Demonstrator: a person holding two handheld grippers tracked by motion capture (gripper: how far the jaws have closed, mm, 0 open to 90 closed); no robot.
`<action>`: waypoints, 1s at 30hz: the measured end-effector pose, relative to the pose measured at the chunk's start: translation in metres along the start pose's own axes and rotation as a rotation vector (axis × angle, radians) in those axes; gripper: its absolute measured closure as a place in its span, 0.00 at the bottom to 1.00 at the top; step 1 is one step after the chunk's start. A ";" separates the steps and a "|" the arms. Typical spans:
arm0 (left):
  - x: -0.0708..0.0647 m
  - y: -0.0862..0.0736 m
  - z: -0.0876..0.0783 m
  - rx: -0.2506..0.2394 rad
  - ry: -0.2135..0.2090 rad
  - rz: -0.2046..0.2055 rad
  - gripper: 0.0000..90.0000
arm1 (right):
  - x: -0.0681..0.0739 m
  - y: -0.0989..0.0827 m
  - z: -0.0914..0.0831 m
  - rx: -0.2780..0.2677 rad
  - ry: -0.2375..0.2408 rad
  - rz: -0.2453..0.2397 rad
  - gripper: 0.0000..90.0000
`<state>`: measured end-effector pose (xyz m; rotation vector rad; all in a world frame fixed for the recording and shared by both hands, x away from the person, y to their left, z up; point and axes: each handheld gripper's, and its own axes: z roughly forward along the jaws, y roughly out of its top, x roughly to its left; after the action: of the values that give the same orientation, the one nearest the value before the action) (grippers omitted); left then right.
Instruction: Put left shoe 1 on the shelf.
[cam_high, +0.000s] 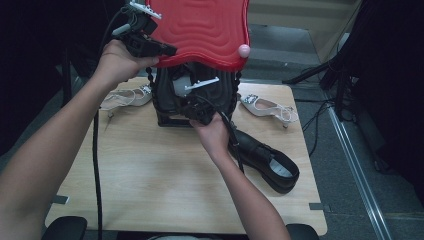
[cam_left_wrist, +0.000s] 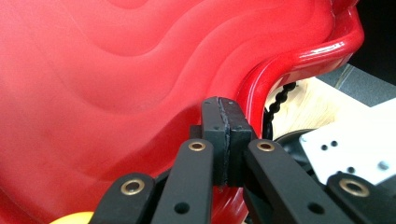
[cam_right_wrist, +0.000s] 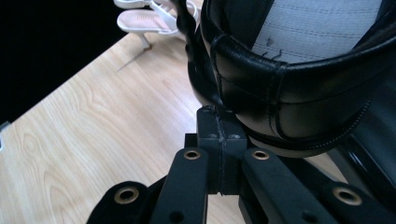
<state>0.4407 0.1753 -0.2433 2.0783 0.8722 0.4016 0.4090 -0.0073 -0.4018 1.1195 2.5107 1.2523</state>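
A glossy red wavy lid (cam_high: 205, 30) (cam_left_wrist: 116, 70) is tilted up over a black case (cam_high: 167, 107) at the back of the wooden table (cam_high: 150, 175). My left gripper (cam_high: 167, 50) (cam_left_wrist: 225, 105) is at the lid's left edge, pads pressed together with nothing visible between them. My right gripper (cam_high: 192, 97) (cam_right_wrist: 219, 114) reaches into the case under the lid, jaws shut. Its tips meet the heel rim of a black shoe (cam_right_wrist: 289, 88) with a grey insole; I cannot tell whether it pinches the rim.
A second black shoe (cam_high: 270, 162) lies on the table right of my right forearm. White sandals lie beside the case on the left (cam_high: 125, 96) (cam_right_wrist: 144, 21) and right (cam_high: 267, 107). A black beaded chain (cam_left_wrist: 275, 102) hangs from the case. The lid carries a pink knob (cam_high: 243, 50).
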 end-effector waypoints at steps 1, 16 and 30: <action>-0.001 0.000 0.000 0.000 0.000 -0.005 1.00 | 0.000 0.002 0.002 -0.003 -0.002 -0.004 1.00; -0.001 -0.001 0.000 -0.006 0.003 0.004 1.00 | 0.008 0.022 0.031 -0.030 -0.006 0.019 1.00; -0.002 -0.001 0.000 -0.006 0.009 -0.024 1.00 | 0.011 0.009 0.026 -0.039 0.022 -0.008 1.00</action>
<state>0.4392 0.1746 -0.2438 2.0600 0.8997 0.4009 0.4168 0.0204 -0.4095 1.0918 2.4930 1.3120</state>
